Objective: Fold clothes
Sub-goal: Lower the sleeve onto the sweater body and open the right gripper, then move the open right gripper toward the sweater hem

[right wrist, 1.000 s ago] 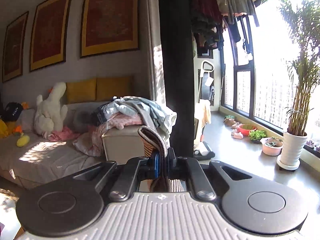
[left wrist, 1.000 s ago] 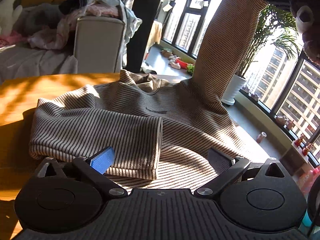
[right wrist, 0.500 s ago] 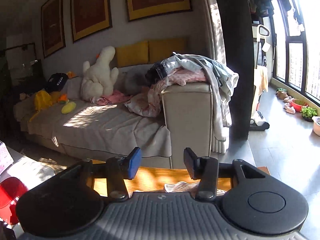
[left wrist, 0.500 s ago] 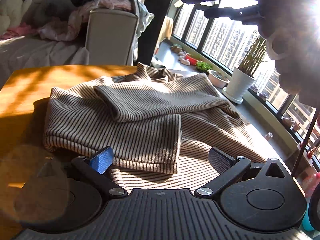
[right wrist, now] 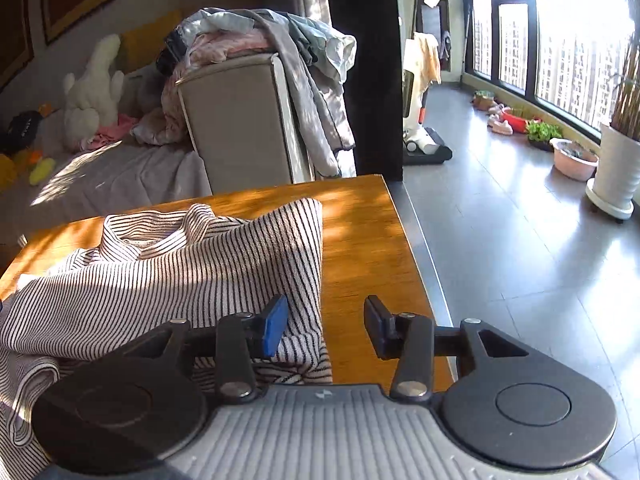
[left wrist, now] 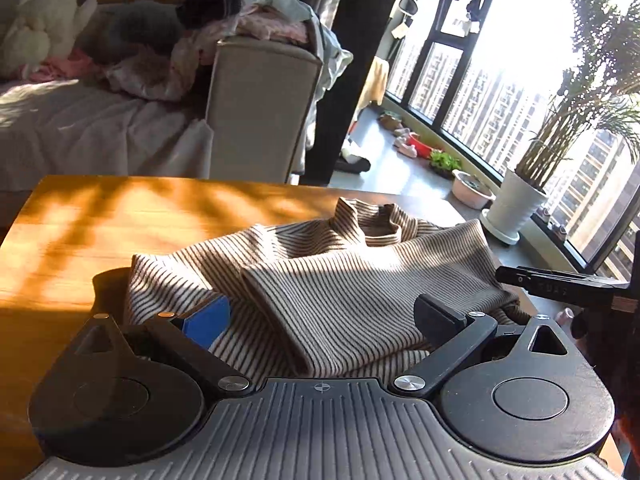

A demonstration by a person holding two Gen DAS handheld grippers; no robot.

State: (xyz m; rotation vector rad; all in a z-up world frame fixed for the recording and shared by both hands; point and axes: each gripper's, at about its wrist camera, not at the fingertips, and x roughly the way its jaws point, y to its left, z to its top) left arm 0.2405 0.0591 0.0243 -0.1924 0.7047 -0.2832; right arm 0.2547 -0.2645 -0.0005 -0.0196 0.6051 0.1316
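Observation:
A beige striped turtleneck sweater (left wrist: 352,280) lies on the wooden table (left wrist: 100,220) with both sleeves folded across its body. My left gripper (left wrist: 320,320) is open and empty, low over the sweater's near part. My right gripper (right wrist: 326,330) is open and empty, just above the table at the sweater's right edge (right wrist: 304,264); its blue left pad hangs over the striped cloth. In the left wrist view the right gripper's black tip (left wrist: 560,286) shows at the right side of the sweater.
The table's right edge (right wrist: 420,240) drops to a grey floor. A sofa (left wrist: 260,108) piled with clothes stands behind the table. A potted plant (left wrist: 516,208), bowls and small pots sit by the windows.
My right gripper let go of the raised sleeve, which now lies folded across the sweater. It then came down to the sweater's right edge. My left gripper moved forward over the sweater.

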